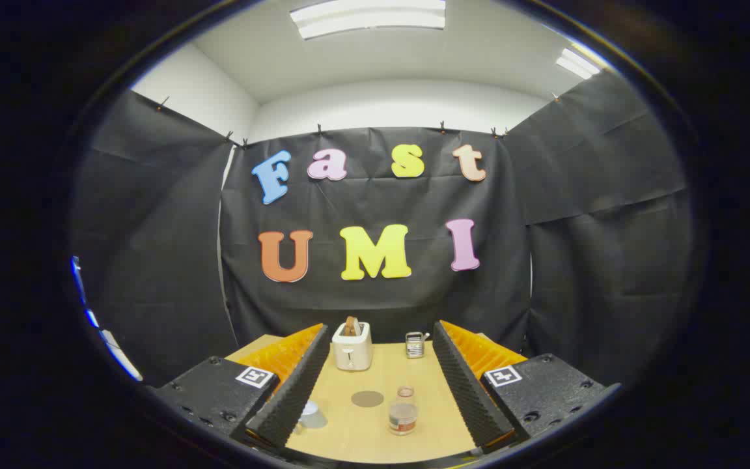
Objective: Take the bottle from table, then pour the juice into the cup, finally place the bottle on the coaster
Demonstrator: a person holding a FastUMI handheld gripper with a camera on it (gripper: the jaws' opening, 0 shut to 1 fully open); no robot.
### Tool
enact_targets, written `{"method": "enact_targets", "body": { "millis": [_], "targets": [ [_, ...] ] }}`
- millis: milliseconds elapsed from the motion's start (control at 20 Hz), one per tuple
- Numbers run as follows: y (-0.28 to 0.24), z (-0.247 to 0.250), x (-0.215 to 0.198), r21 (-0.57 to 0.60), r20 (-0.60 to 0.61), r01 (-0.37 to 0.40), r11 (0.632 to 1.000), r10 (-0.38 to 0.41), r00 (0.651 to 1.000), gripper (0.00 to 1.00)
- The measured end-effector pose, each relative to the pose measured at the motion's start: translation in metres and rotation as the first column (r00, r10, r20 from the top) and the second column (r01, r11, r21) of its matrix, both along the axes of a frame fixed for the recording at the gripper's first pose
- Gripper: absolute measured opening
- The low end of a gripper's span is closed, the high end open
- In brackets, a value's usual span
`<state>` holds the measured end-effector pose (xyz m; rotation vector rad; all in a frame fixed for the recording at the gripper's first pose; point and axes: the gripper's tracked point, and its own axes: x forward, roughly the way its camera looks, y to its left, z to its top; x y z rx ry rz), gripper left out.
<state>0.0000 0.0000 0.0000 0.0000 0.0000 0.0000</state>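
A small clear bottle [403,412] with dark juice in its lower part stands upright on the wooden table [414,374], between my two fingers and nearer the right one. A round grey coaster [367,398] lies flat just beyond and left of the bottle. A pale cup [310,415] sits by the left finger [290,394], partly hidden behind it. My gripper [380,391] is open wide, high above the table, touching nothing.
A cream toaster [352,346] with bread in its slot stands at the table's far side. To its right is a small metal timer-like object [415,344]. Black cloth walls close the booth behind and on both sides.
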Motion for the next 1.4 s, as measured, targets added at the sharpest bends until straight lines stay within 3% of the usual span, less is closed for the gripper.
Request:
{"method": "enact_targets", "body": {
  "millis": [400,1400],
  "targets": [
    [0.008,-0.005,0.011,-0.005,-0.034,-0.017,1.000,0.017,0.999,1.00],
    [0.000,-0.021,0.021,0.011,0.011,-0.029,1.000,0.029,1.000,1.00]
  ]
}}
